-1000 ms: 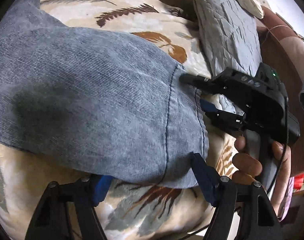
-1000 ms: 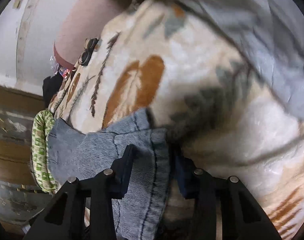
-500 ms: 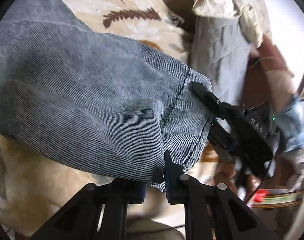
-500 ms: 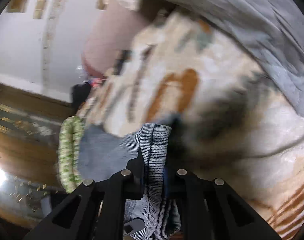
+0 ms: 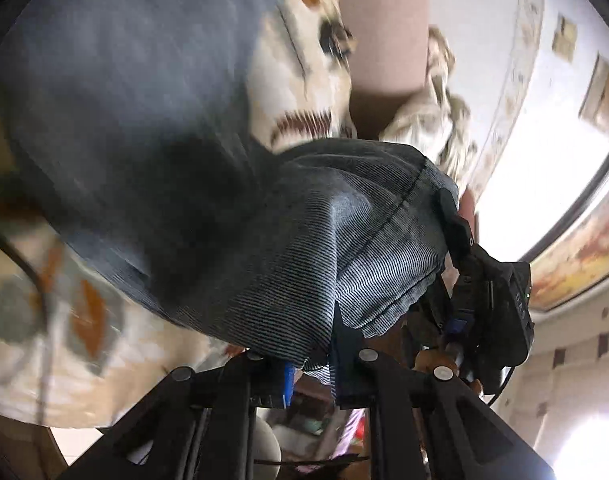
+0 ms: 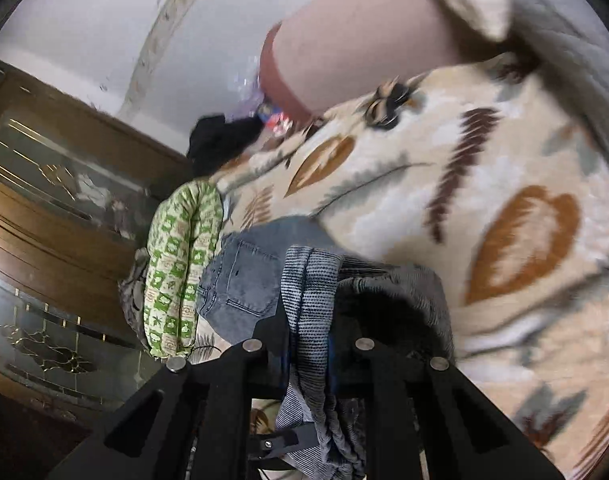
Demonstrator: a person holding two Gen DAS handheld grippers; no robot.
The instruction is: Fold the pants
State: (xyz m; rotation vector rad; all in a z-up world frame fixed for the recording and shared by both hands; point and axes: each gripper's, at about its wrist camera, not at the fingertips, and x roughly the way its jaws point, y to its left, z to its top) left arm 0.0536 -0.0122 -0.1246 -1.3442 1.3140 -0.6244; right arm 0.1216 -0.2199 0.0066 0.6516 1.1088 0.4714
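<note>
Blue-grey denim pants (image 5: 152, 128) lie on a cream bed cover with leaf prints (image 5: 296, 80). My left gripper (image 5: 310, 360) is shut on the hem of a pant leg (image 5: 364, 280) and holds it lifted off the bed. My right gripper (image 5: 456, 240) shows in the left wrist view, clamped on the same hem's far corner. In the right wrist view my right gripper (image 6: 308, 352) is shut on the bunched hem (image 6: 308, 300). The waist end with a back pocket (image 6: 248, 280) lies beyond on the cover (image 6: 484, 200).
A green-patterned cushion (image 6: 176, 264) lies at the bed's edge by the waist. A pink bolster (image 6: 364, 40) and a grey quilt (image 6: 576, 40) lie at the bed's head. A wooden cabinet with glass doors (image 6: 44, 200) stands beyond.
Both grippers shut on the leg hem and lifted it up off the bed. The views tilted upward, so wall and ceiling now show.
</note>
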